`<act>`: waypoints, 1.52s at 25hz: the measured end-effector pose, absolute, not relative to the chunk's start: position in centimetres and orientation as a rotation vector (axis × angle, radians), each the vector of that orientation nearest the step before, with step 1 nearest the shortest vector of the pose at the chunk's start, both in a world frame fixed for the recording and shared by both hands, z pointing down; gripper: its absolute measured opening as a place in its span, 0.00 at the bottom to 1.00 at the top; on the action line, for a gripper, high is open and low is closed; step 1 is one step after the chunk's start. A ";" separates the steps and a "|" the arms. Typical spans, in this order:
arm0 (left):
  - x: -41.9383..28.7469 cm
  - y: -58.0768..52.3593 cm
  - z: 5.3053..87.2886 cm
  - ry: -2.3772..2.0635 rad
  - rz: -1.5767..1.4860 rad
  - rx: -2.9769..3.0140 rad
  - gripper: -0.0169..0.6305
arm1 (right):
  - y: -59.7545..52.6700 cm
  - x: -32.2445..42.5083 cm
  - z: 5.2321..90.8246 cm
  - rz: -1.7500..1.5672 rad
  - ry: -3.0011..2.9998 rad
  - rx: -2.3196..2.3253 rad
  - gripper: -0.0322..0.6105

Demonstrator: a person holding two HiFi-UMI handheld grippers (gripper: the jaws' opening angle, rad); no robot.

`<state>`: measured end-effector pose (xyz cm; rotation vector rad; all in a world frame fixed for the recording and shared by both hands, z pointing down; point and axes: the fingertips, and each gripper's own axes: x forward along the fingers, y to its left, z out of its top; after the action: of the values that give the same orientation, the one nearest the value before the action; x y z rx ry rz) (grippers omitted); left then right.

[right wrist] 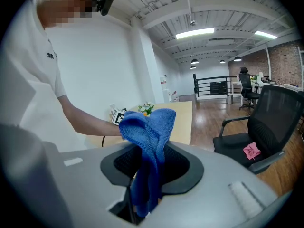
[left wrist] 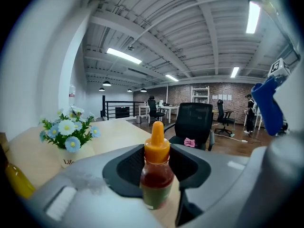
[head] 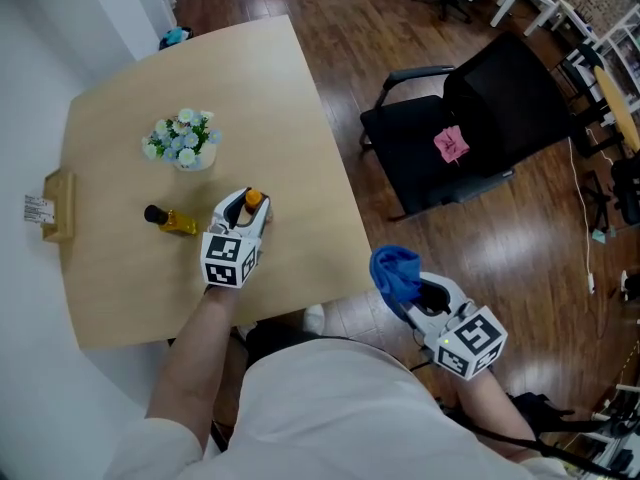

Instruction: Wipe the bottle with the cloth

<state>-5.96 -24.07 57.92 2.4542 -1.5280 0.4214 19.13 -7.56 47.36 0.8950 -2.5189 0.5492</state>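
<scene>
A small bottle with an orange nozzle cap and reddish contents stands upright on the light wooden table. My left gripper is shut on it, and in the left gripper view the bottle sits squarely between the jaws of that gripper. A blue cloth hangs bunched from my right gripper, which is off the table's right edge, above the floor. In the right gripper view the cloth fills the gap of the right gripper, which is shut on it.
A pot of blue and white flowers stands behind the left gripper. A yellow bottle with a black cap lies to its left. A cardboard holder hangs at the table's left edge. A black office chair with a pink item stands on the right.
</scene>
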 end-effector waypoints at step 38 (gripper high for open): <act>-24.0 7.2 42.2 -1.359 0.434 2.712 0.39 | 6.2 -0.1 44.0 0.432 -2.637 0.996 0.24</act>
<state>-24.05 7.17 42.16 2.7119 -1.3585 0.4341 -0.11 6.25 43.97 0.9962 -2.6371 0.4317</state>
